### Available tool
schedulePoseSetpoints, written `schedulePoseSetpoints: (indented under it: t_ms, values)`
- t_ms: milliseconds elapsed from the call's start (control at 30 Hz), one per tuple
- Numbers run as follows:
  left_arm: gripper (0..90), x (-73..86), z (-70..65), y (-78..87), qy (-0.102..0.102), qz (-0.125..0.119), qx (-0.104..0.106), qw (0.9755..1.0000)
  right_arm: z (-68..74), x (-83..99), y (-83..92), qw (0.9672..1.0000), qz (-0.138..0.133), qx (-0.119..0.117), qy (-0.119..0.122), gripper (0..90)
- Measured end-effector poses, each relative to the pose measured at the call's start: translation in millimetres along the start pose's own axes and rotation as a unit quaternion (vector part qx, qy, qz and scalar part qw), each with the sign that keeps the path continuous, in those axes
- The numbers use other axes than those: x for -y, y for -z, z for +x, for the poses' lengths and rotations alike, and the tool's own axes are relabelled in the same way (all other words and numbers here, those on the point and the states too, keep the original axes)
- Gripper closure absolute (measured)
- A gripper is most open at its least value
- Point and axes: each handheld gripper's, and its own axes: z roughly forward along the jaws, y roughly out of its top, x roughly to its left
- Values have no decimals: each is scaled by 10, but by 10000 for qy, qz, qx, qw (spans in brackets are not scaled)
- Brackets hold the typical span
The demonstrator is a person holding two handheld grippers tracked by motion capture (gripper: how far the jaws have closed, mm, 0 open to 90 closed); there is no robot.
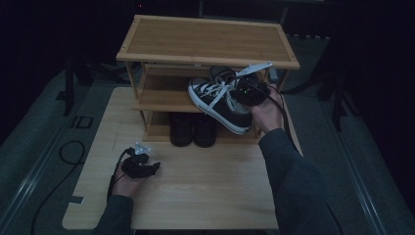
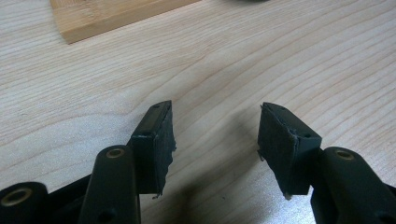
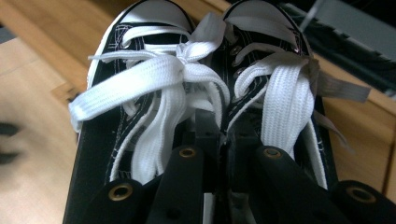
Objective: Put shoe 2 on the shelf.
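A pair of black canvas sneakers [image 1: 222,103] with white laces and white soles hangs in the air at the front of a bamboo shoe rack's [image 1: 205,39] middle shelf. My right gripper [image 1: 248,90] is shut on them. In the right gripper view its jaws [image 3: 223,135] pinch the inner edges of the left sneaker [image 3: 116,93] and the right sneaker [image 3: 285,88] together, toes pointing away. My left gripper [image 1: 149,166] rests low over the wooden table [image 1: 205,191], its jaws [image 2: 215,135] open with only bare wood [image 2: 243,60] between them.
A dark pair of shoes [image 1: 193,129] stands on the rack's bottom shelf. The rack's top shelf is bare. A corner of the rack's base [image 2: 107,16] lies just beyond the left gripper. Cables trail off the table's left side [image 1: 68,152].
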Motion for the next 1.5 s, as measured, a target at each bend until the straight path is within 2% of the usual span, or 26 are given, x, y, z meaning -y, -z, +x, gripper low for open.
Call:
schedulePoseSetpoints:
  t_ms: [167,333,433,467,500,667,767,900,1067,1167,1233,1500]
  values:
    - [461,-1,0,1,-16,18,-7,10000,34,4,-31,9995,-106,270,-83,858]
    - [461,0,-7,1,-17,15,-31,10000,65,15,-56,9995,-7,300,-66,852]
    - [460,2,-6,3,-29,23,-34,10000,55,10,-47,9996,52,283,3,764]
    - [461,2,-6,4,-24,25,-28,10000,41,8,-29,9992,127,362,84,715]
    - [461,3,-6,3,-21,19,-29,10000,41,8,-29,9992,127,362,84,715]
    - [461,4,-6,3,-8,7,-23,10000,-3,-24,29,9993,191,285,154,617]
    - [461,5,-5,4,-4,7,-22,10000,-40,-27,76,9996,174,191,137,616]
    - [460,6,-11,7,-7,18,-41,10000,-69,-3,136,9993,253,94,266,601]
    - [461,10,-6,13,71,9,-15,10000,-101,9,177,9994,240,34,242,590]
    - [499,0,0,26,155,63,-47,9998,-119,12,223,9994,214,13,263,575]
    - [517,-10,-5,43,138,103,-32,9998,-124,18,250,9994,204,0,275,570]
    - [608,-152,-72,204,39,-273,169,9995,-95,72,331,9991,191,-29,382,564]
